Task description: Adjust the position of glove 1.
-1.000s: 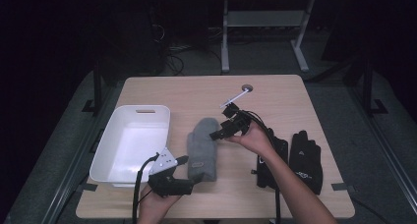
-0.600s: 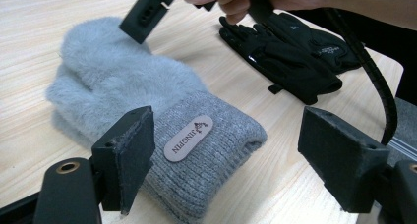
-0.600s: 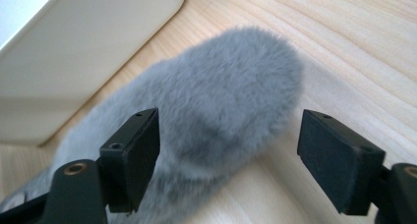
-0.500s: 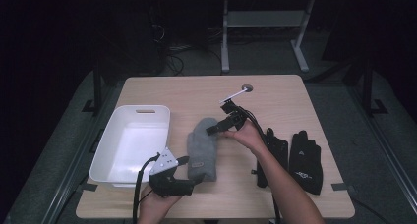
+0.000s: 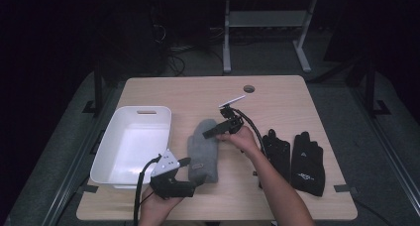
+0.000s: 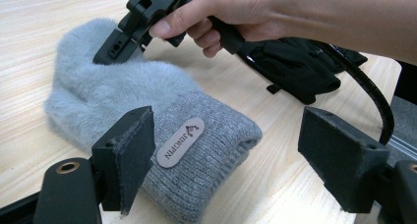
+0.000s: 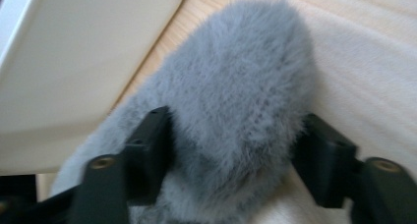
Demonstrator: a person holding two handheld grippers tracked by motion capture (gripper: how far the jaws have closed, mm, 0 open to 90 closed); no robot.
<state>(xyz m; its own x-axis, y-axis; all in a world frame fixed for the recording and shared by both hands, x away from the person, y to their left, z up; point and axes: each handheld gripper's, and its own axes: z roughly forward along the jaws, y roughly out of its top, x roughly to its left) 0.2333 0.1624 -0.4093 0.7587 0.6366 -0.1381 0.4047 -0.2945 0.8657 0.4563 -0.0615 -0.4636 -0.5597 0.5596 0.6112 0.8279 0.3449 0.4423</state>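
You are working with one grey mitten point(image 5: 203, 149), one white bin point(image 5: 131, 144) and two black gloves point(image 5: 297, 159) on one wooden table point(image 5: 277, 99). The mitten lies flat near the table's middle, just right of the bin, with its furry end pointing away from you and its knitted cuff toward you; in the left gripper view the cuff carries one oval label point(image 6: 181, 141). The two black gloves lie side by side to the right of the mitten, apart from it, and your right forearm crosses over the nearer one. Your right gripper point(image 5: 212, 133) is lowered onto the furry far end of the mitten; its jaws have just been closing, and in the right gripper view the fur bulges between the two pads point(image 7: 152, 145), which flank it on both sides. Whether the pads already press it firmly cannot be told, because that view is blurred. Your left gripper point(image 5: 185, 174) rests at the near edge of the table beside the bin's near right corner, with its jaws spread wide and gripping nothing; in the left gripper view the mitten's cuff sits just beyond and between the two pads point(image 6: 130, 157) without touching the right one. The bin stands empty at the left, its rim close to the mitten's left side.
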